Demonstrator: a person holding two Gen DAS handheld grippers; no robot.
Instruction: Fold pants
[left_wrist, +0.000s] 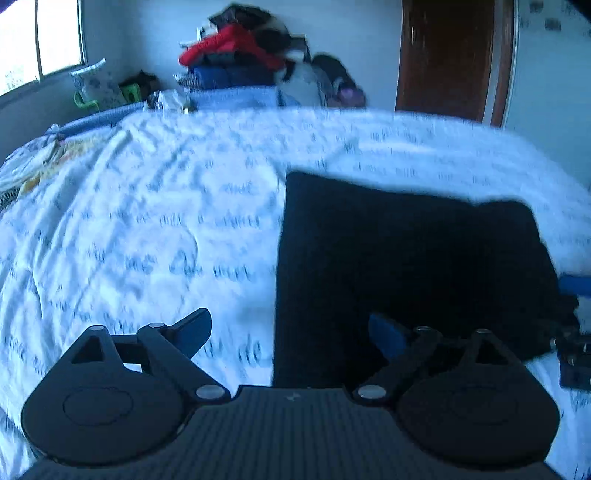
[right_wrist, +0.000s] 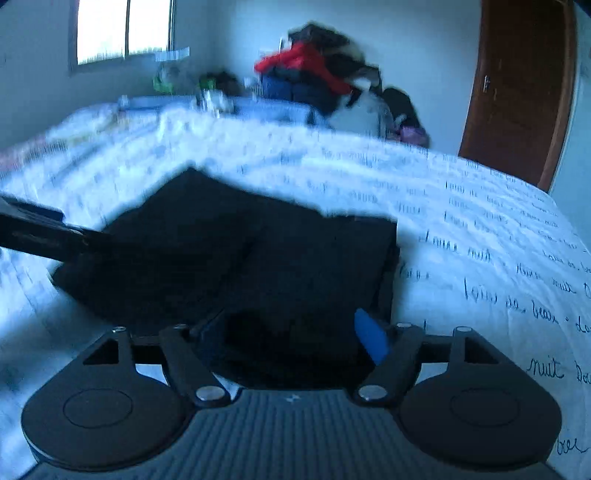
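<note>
Pants: dark, soft fabric lying folded into a blocky, roughly rectangular stack on the bed, straight left edge, slightly lumpy far corner.
Bedspread: white, wrinkled cloth printed with lines of bluish cursive script, blurred in both views.
Left gripper: fingers spread wide, nothing between them; one black finger over bare bedspread, the blue-padded one over the near left corner of the pants.
Right gripper: jaws well apart, low over the pants' near edge; whether the pads touch the fabric I cannot tell, but they are not pinching it.
Left gripper seen from the right wrist: a black bar coming in at the left edge onto the pants.
Background: heaped clothes pile with a red piece on top, brown wooden door, bright window.
</note>
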